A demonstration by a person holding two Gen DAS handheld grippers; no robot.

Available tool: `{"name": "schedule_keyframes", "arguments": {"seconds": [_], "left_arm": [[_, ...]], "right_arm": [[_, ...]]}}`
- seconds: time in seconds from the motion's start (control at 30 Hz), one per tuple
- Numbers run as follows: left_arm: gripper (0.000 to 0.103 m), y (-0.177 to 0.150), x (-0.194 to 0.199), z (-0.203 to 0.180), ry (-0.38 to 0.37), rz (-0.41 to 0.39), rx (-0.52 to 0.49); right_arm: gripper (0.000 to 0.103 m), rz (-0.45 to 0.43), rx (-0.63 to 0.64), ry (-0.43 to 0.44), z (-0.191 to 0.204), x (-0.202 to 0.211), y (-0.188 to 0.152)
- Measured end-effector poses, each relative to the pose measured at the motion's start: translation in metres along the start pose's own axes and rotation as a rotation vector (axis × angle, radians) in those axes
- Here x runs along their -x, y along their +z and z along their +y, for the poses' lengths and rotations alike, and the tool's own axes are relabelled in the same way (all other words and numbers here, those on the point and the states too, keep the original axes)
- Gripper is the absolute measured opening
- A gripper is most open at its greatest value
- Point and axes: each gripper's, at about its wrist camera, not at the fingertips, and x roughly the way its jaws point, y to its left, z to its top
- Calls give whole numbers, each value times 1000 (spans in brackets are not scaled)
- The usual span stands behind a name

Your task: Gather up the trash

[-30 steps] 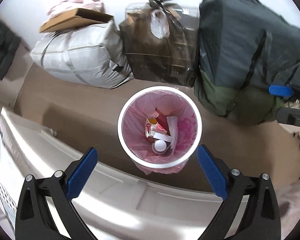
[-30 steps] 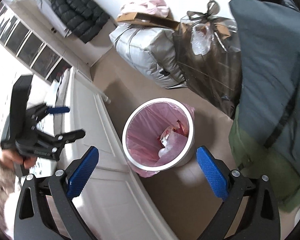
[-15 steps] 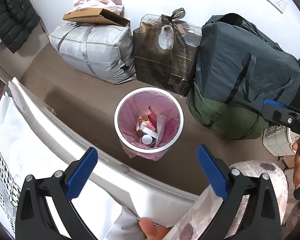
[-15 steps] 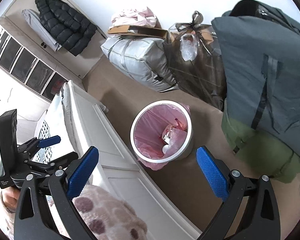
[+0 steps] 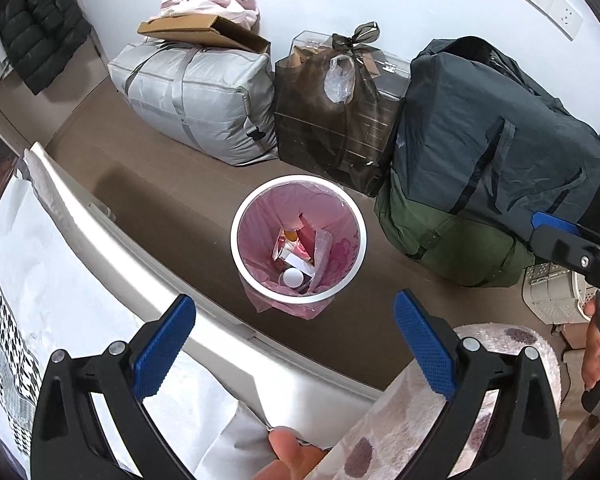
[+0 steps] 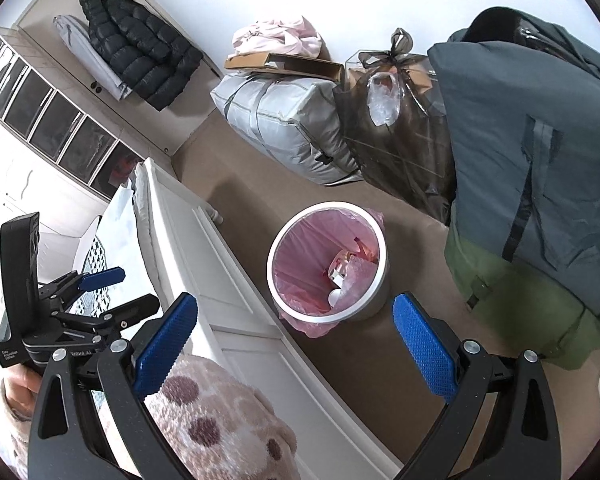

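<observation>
I'm holding both tools high over the floor, and neither is carrying anything: the left gripper (image 5: pixel 294 344) is spread wide with its blue pads empty, and the right gripper (image 6: pixel 296 344) is standing just as wide, nothing between its fingers.

Below me the round white waste bin with the pink plastic liner (image 5: pixel 236 240) is sitting upright on the brown floor (image 5: pixel 160 196), just beside the white bed frame (image 5: pixel 112 240). The trash is already down in it: I'm seeing a white round cap (image 5: pixel 293 278), a crumpled clear wrapper (image 5: pixel 322 248), a reddish carton (image 5: pixel 306 234) and something orange at the bottom. The bin is looking under half full, the liner edge hanging out over the rim.

I'm judging the dropping step done for this round. Whether more rubbish is waiting I can't tell; none is showing on the floor here.

Behind the bin, along the wall, a grey zipped storage bag (image 5: pixel 196 100), a tied brown translucent bag (image 5: pixel 336 120) and a dark blue-and-green duffel (image 5: pixel 480 168) are standing closed.
</observation>
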Motion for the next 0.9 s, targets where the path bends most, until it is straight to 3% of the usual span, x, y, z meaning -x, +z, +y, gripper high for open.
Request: {"name": "schedule_keyframes", "arguments": {"seconds": [0.3,0.53,0.9], "left_arm": [[98,-2,-2,-2,19,-4,5],[98,-4,-2,4,-14,-7,63],[98,-4,-2,4,0,-8,52]], "right_arm": [[96,-1,-23,3,-6,0,-3],[96,-4,-22,4,-7,0,-2],[96,-4,-22,5,-6,1,-4]]}}
